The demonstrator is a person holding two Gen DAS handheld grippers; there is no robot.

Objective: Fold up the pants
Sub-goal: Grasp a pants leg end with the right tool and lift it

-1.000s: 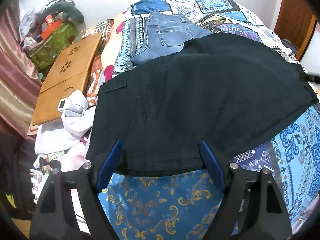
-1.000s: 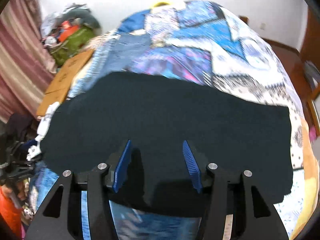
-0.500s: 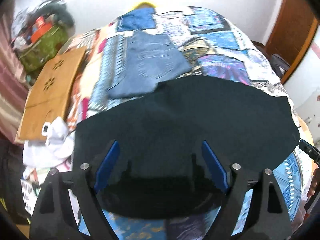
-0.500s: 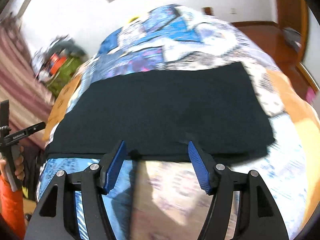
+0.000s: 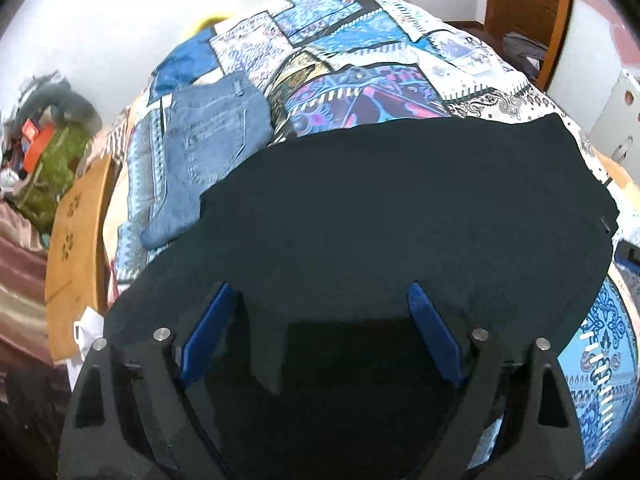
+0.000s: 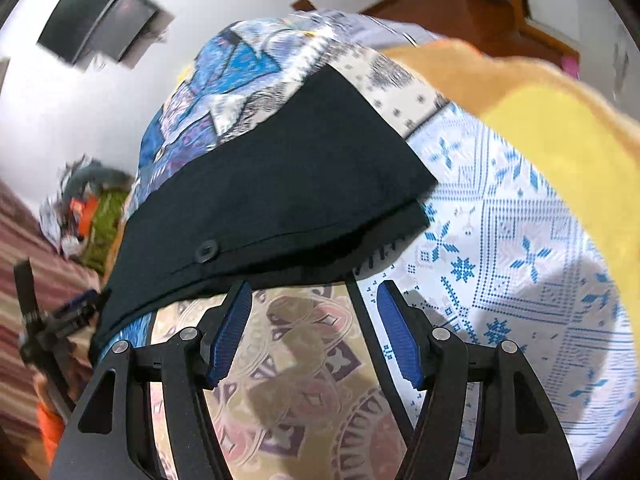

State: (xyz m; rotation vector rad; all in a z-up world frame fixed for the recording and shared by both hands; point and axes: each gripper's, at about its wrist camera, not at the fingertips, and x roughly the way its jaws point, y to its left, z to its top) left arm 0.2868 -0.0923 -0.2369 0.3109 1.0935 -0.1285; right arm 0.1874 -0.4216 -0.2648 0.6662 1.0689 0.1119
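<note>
While the black pants (image 5: 400, 216) are lying folded across the patterned bedspread (image 5: 360, 52), the left gripper (image 5: 320, 332) is hovering over them, jaws just widening, empty; the right gripper (image 6: 314, 332) is released beside their edge. A careless grab could be rumpling layers. Near hem is hiding in shadow.

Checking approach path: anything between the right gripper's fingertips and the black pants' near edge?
Nothing but bare patterned bedspread between the open right gripper and the black pants, seen in the right wrist view.
</note>
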